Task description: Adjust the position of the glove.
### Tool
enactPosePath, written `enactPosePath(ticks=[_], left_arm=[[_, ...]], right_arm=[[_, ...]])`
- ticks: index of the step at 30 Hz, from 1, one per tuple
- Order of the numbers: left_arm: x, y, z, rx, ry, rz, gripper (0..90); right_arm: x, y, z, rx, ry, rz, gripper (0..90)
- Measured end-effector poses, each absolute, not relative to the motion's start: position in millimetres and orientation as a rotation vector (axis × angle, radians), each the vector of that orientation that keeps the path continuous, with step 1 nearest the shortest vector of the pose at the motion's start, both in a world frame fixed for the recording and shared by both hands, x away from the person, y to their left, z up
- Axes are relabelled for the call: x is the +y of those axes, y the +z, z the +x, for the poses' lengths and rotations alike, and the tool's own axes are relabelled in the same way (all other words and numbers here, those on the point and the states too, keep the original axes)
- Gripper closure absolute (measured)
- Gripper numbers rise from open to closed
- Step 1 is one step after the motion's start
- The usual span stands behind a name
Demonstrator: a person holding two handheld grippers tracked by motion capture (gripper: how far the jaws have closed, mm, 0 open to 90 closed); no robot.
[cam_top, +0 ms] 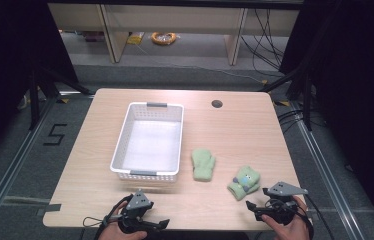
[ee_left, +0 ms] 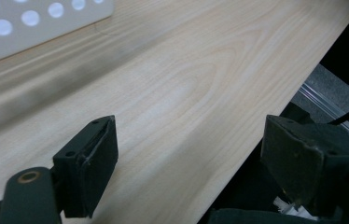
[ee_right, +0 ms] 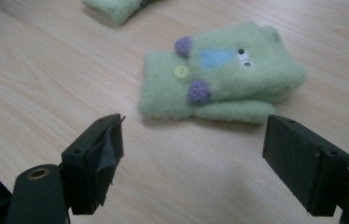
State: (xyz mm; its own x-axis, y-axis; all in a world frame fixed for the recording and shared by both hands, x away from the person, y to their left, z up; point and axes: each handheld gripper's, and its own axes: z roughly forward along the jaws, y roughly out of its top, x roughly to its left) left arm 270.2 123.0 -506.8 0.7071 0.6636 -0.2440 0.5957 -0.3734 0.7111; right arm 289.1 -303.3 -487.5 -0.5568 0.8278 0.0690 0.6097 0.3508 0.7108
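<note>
Two light green mittens lie on the wooden table (cam_top: 240, 132). One is plain (cam_top: 203, 164) and lies just right of the white basket (cam_top: 125, 131). The other mitten (cam_top: 244, 182) (ee_right: 219, 74) has a blue patch, purple pompoms and a yellow button. My right gripper (cam_top: 258, 208) (ee_right: 193, 149) hovers open just short of the decorated mitten, nothing between its pads. My left gripper (cam_top: 151, 223) (ee_left: 186, 154) is open over the table's near edge, in front of the basket (ee_left: 32, 23), with only bare wood between its fingers.
The perforated basket looks empty. A round cable hole (cam_top: 217, 104) sits at the table's far right. The plain mitten's edge (ee_right: 116, 7) shows beyond the decorated one. Shelving legs and cables are on the floor behind the table.
</note>
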Motion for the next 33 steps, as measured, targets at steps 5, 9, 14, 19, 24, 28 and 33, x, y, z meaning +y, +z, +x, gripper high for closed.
enactPosePath(ticks=[5,9,14,19,24,28,33], left_arm=[[121,-507,270,0.964,0.103,2.064,18.3],[118,-505,271,0.965,0.110,2.025,19.6],[108,-493,276,0.939,0.072,1.984,20.5],[82,-485,283,0.878,0.090,2.007,22.0],[59,-471,297,0.846,0.102,2.029,26.9],[37,-459,310,0.842,0.119,2.064,30.2],[15,-447,342,0.817,0.163,2.103,34.0]], right_arm=[[-304,-487,289,2.315,1.036,1.273,21.8],[-304,-486,289,2.302,1.040,1.280,22.5],[-306,-485,291,2.299,1.039,1.256,23.1],[-304,-485,291,2.301,1.054,1.260,24.0],[-304,-485,290,2.292,1.063,1.302,24.1],[-304,-485,290,2.298,1.058,1.287,24.3],[-305,-484,290,2.306,1.065,1.269,24.5]])
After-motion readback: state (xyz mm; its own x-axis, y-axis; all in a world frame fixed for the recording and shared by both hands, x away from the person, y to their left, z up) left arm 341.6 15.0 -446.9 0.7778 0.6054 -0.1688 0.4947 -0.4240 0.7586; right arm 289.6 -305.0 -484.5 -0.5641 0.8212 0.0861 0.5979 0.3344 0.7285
